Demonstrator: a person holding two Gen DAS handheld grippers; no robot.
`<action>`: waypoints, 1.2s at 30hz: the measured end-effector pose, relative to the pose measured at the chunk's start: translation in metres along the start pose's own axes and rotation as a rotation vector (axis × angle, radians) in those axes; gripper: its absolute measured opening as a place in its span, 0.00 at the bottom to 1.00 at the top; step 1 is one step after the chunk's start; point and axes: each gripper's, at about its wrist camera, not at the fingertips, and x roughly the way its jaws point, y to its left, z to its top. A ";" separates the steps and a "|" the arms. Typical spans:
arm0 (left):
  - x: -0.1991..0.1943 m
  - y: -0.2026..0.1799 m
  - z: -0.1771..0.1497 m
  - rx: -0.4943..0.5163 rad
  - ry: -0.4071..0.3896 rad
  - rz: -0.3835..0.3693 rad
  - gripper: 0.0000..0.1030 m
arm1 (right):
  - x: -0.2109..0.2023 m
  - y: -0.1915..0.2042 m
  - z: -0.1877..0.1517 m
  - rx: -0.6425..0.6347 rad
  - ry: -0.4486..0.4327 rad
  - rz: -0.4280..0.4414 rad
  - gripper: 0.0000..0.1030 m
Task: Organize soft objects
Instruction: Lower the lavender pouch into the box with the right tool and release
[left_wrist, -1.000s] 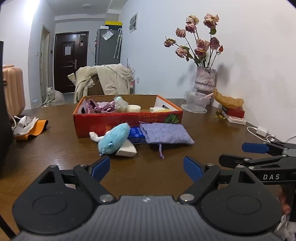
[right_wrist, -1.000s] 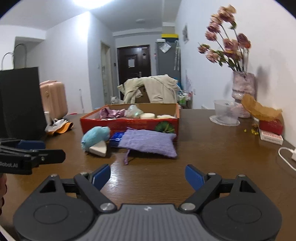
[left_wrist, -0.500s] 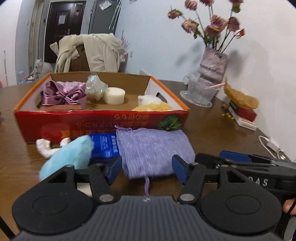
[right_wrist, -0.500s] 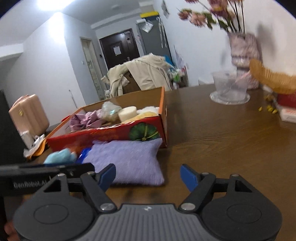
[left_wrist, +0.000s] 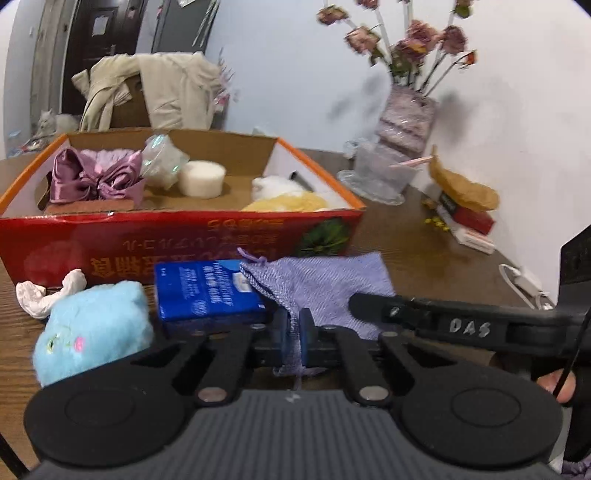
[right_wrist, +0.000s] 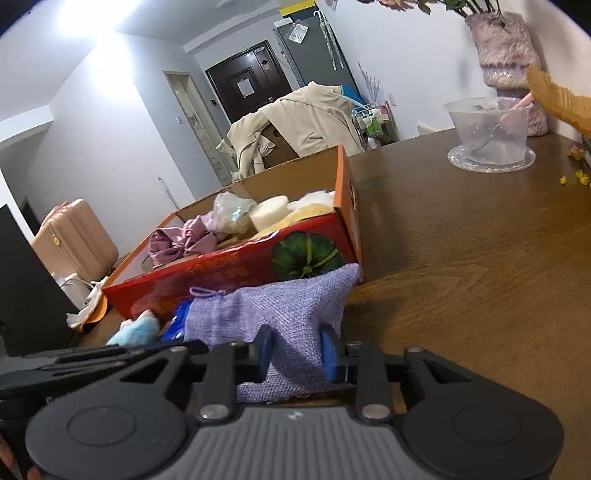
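A purple cloth pouch (left_wrist: 325, 288) lies on the table in front of a red cardboard box (left_wrist: 177, 236). My left gripper (left_wrist: 294, 334) is shut on the pouch's near edge. My right gripper (right_wrist: 295, 352) is shut on the pouch (right_wrist: 280, 314) from the right side. A blue plush toy (left_wrist: 92, 328), a blue packet (left_wrist: 207, 291) and a white scrap (left_wrist: 44, 295) lie left of the pouch. The box holds a purple satin bow (left_wrist: 96, 177), a white round sponge (left_wrist: 201, 177) and yellow and white soft things (left_wrist: 284, 195).
A vase of dried roses (left_wrist: 406, 122) and a clear plastic bowl (right_wrist: 487, 129) stand at the back right of the wooden table (right_wrist: 480, 258). Small boxes (left_wrist: 469, 221) and a white charger (left_wrist: 524, 280) lie by the wall. A pink suitcase (right_wrist: 74, 240) stands left.
Both grippers have moved in on the purple pouch and closed on it, the left on its near edge, the right on its right side. The pouch now looks bunched up.
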 end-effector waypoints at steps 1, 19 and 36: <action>-0.007 -0.004 -0.002 0.005 -0.006 -0.010 0.06 | -0.007 0.005 -0.004 -0.008 -0.005 -0.002 0.24; -0.033 0.056 0.105 -0.024 -0.145 -0.031 0.04 | 0.002 0.086 0.087 -0.154 -0.115 0.073 0.16; 0.062 0.129 0.120 -0.031 -0.010 0.121 0.39 | 0.146 0.073 0.112 -0.154 0.051 -0.156 0.44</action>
